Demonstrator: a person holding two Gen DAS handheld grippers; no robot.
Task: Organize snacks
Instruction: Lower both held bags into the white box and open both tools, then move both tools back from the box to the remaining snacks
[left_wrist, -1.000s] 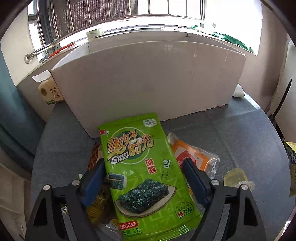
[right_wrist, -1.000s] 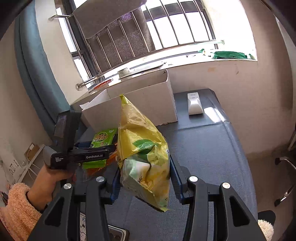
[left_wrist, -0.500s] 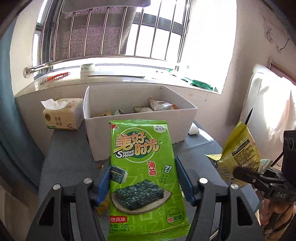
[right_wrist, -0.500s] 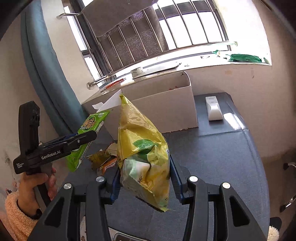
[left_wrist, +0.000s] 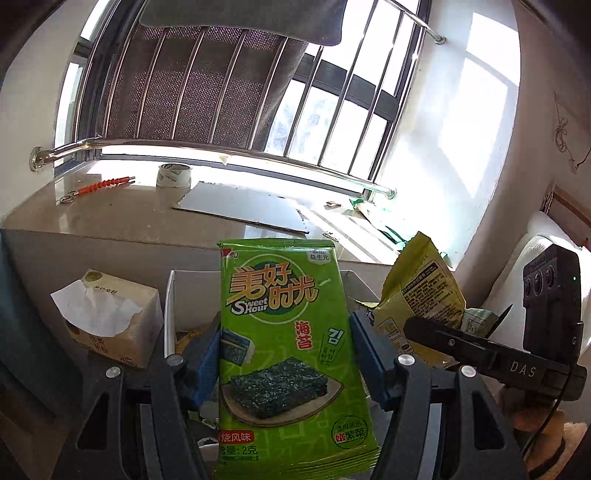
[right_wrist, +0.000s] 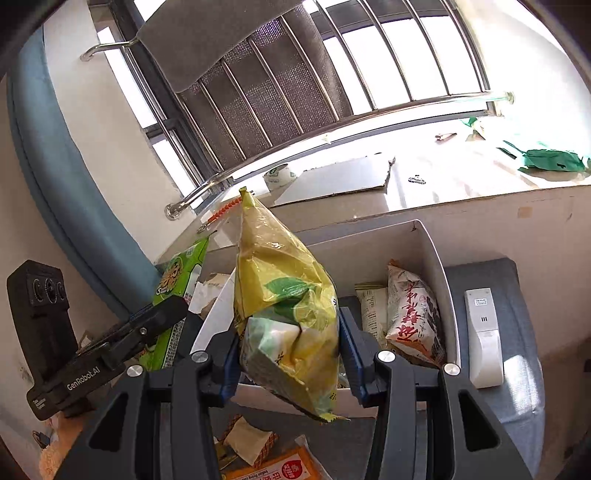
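Seaweed snack packet (left_wrist: 288, 354) stands upright between the fingers of the left gripper (left_wrist: 284, 354), its long axis running up and away from the camera, clamped at its lower half. The right gripper (right_wrist: 288, 347) holds a crumpled yellow chip bag (right_wrist: 284, 306) the same way — pinched at mid-body, its top pointing up and its bottom corner drooping below the fingers.

Both loads hang over or just short of the white cardboard box (right_wrist: 439, 266), which lies ahead of and below each gripper. From the right wrist view, the chip bag sits above the box's near wall, with open floor directly beyond it and two packets (right_wrist: 410, 314) already stacked against the right-hand side. That hand looks nearer to a release — a short push forward should clear the wall. The seaweed packet hides most of the box in its own view, so its margin over the near edge cannot be judged. A tissue pack (left_wrist: 110, 325) stands left of the box.
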